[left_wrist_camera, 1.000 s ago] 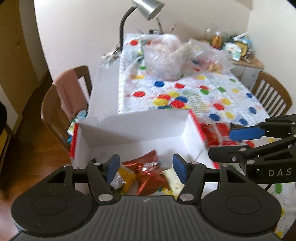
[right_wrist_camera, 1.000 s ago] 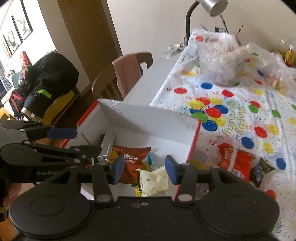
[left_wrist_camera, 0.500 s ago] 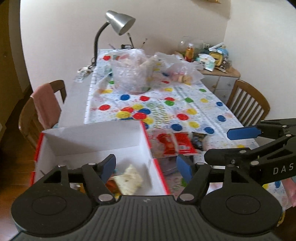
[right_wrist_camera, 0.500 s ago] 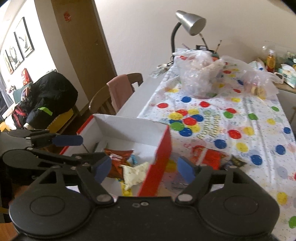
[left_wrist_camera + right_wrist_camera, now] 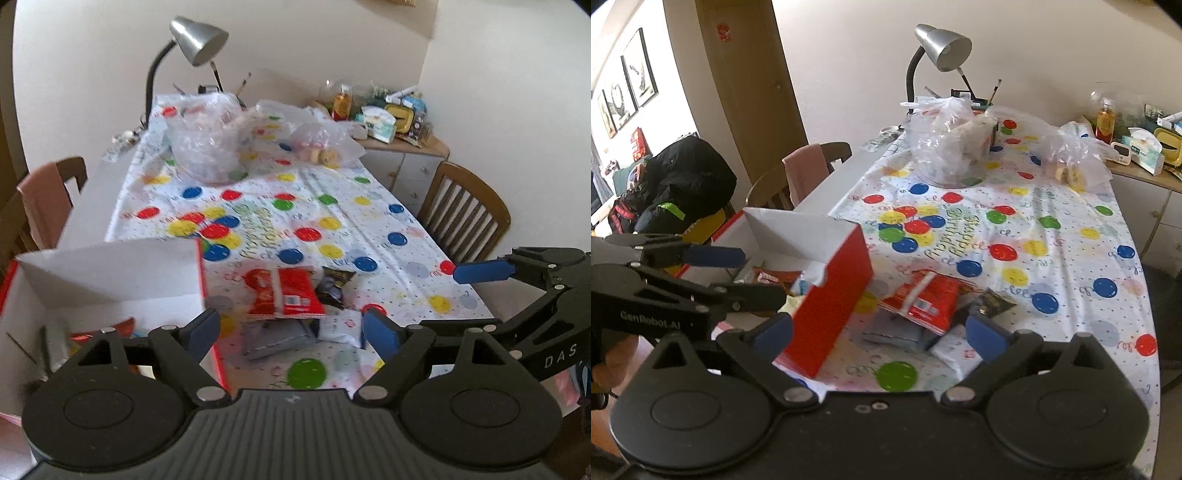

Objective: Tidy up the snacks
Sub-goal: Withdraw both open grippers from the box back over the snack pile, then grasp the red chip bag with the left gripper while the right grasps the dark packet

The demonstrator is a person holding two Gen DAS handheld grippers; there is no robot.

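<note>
A red and white cardboard box stands at the table's near left corner with several snack packets inside. To its right lies a small pile of snacks: a red packet, a dark packet, a grey packet and a white packet. My left gripper is open and empty, just in front of the pile. My right gripper is open and empty, hovering over the pile's near side.
The table has a balloon-print cloth. Clear plastic bags and a desk lamp stand at the far end. Wooden chairs flank the table. A cluttered cabinet sits at the back right.
Both grippers have swung right, from above the box to in front of the snack pile on the cloth. Both stayed open and empty, and their jaws stand wider apart.
</note>
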